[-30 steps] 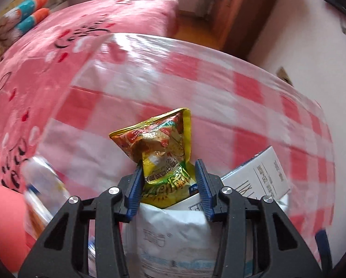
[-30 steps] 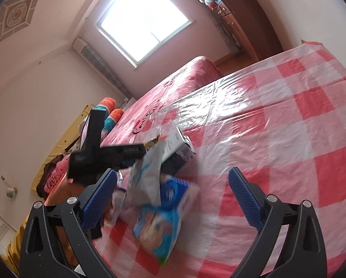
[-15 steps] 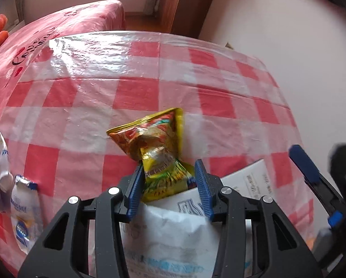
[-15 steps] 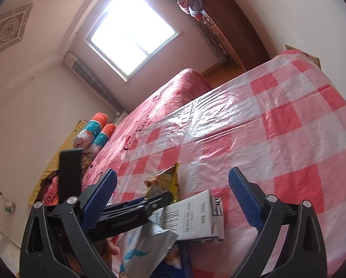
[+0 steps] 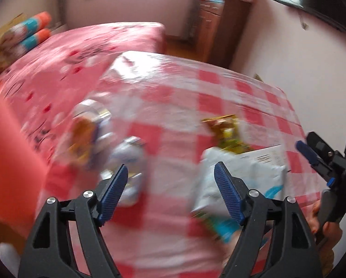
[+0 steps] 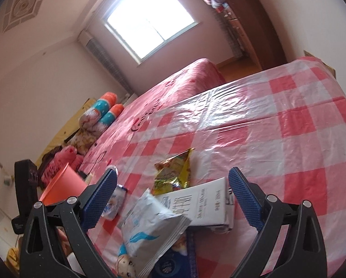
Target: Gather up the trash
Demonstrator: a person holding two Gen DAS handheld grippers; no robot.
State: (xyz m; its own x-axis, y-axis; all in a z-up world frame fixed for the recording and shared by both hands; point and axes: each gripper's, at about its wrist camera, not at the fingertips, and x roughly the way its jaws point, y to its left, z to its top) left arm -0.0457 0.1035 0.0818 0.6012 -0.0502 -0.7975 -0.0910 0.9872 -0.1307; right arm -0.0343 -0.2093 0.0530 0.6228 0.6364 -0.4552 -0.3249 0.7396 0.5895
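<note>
Letting go, the left gripper (image 5: pixel 170 188) opens its jaws with nothing between them. A moment ago it pinched the yellow snack bag (image 6: pixel 174 173). Now that bag lies on the checked table (image 6: pixel 277 120) near the front edge, touching the white box (image 6: pixel 205 205). The right gripper (image 6: pixel 173 199) hangs open and empty. More trash waits.

On the table (image 6: pixel 300 125) we see a snack bag (image 6: pixel 175 171) lying far of a box (image 6: pixel 205 205), a pouch (image 6: pixel 149 227) overlapping the box's near-left side, and a bin (image 6: pixel 61 185) left of the table.
</note>
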